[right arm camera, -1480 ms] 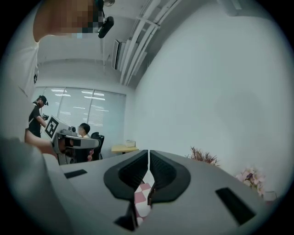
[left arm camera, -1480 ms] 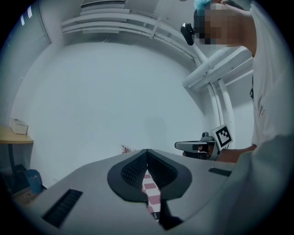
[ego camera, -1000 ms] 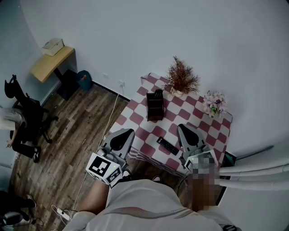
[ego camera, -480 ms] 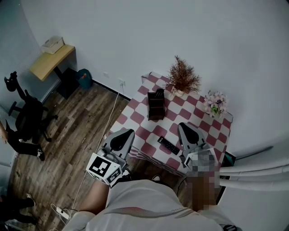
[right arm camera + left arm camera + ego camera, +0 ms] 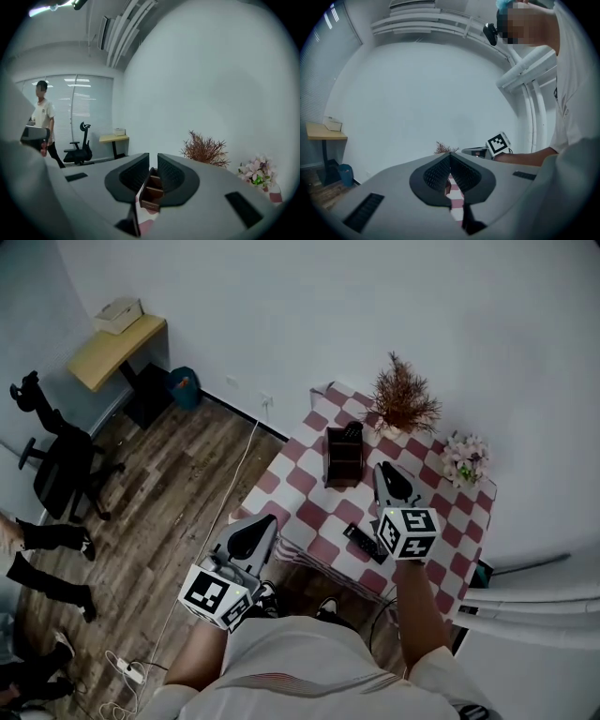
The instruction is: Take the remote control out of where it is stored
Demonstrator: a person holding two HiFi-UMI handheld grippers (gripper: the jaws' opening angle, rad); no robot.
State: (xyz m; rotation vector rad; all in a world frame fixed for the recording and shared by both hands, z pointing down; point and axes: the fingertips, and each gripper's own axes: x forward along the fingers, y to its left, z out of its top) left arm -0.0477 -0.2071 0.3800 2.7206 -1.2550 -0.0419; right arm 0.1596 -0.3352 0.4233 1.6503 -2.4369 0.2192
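A: Where is the remote control [image 5: 352,430]?

B: In the head view a dark one, as far as it can be made out, sticks up from the top of the brown wooden organizer [image 5: 343,460], which stands on the checked tabletop [image 5: 302,482] just in front of the dried plant [image 5: 405,401]. A second remote [image 5: 363,543] lies flat near the front edge, and neither claw view shows it.

A: And the claws?

B: The right claw [image 5: 383,469] hangs just beside the organizer. Its own view shows the jaws a narrow slit apart – they have just been opening – with nothing between the pads; the organizer's shelves show through the gap. The left claw [image 5: 266,522] is clenched on nothing, off the tabletop's near left corner.

A: What else do the claw views add?

B: The right one shows a person [image 5: 43,117] standing near an office chair [image 5: 83,150]. The left one shows the right claw's marker cube [image 5: 498,143].

A: Changes?

B: A second ago the right claw hung at the near edge by the flat remote – now it is farther in. The left has barely shifted.

A: Writing?

B: Black-and-white square markers on the cubes.
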